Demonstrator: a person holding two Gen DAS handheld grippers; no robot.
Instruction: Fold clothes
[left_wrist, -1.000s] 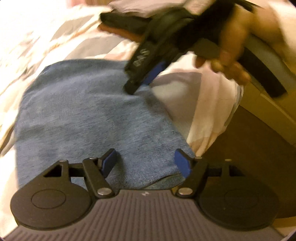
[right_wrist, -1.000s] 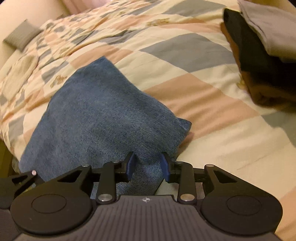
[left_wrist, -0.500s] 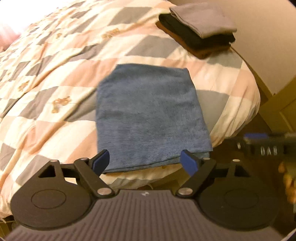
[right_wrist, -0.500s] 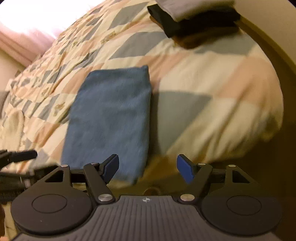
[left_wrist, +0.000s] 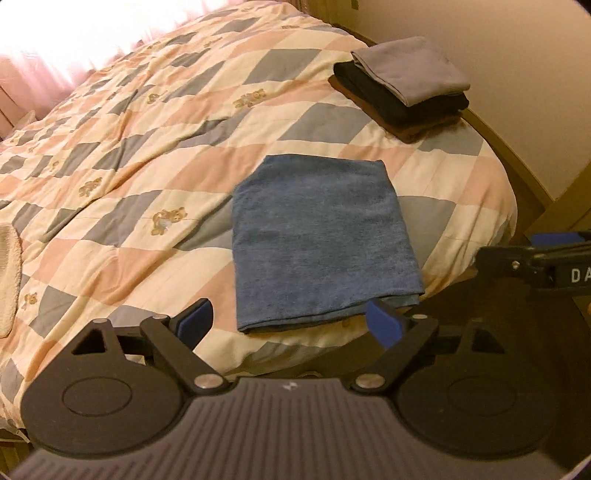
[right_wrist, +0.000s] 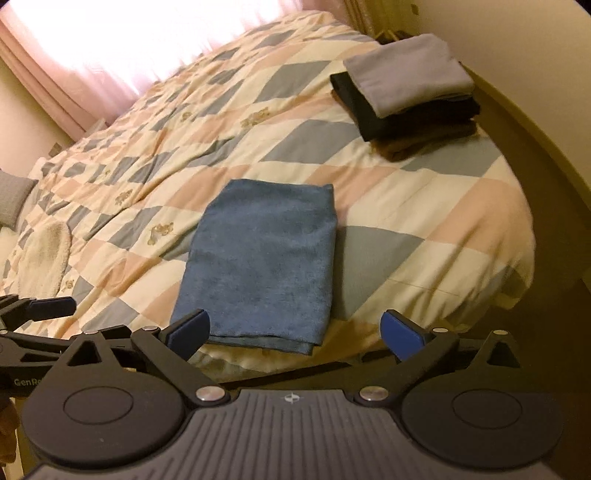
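Folded flat into a neat rectangle, blue garment (left_wrist: 321, 240) lying near the bed's (left_wrist: 491, 192) near edge, squared as a finished fold would be. Left gripper (left_wrist: 291, 321) and right gripper (right_wrist: 295, 328) hovering short of it, jaws wide apart, holding nothing. Far right, stacked folded clothes (left_wrist: 402, 81); cream cloth (right_wrist: 44, 258) far left. Nothing blocking.

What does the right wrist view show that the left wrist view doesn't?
Right wrist only: a grey pillow at the far left edge, and the left gripper from the side, entering at lower left.
Left wrist only: the right gripper from the side, entering at the right edge.
Both: the folded blue garment lying flat near the quilt's near edge, the folded stack at the far corner with grey on top, a fuzzy cream item, and both the left gripper and right gripper open, holding nothing.
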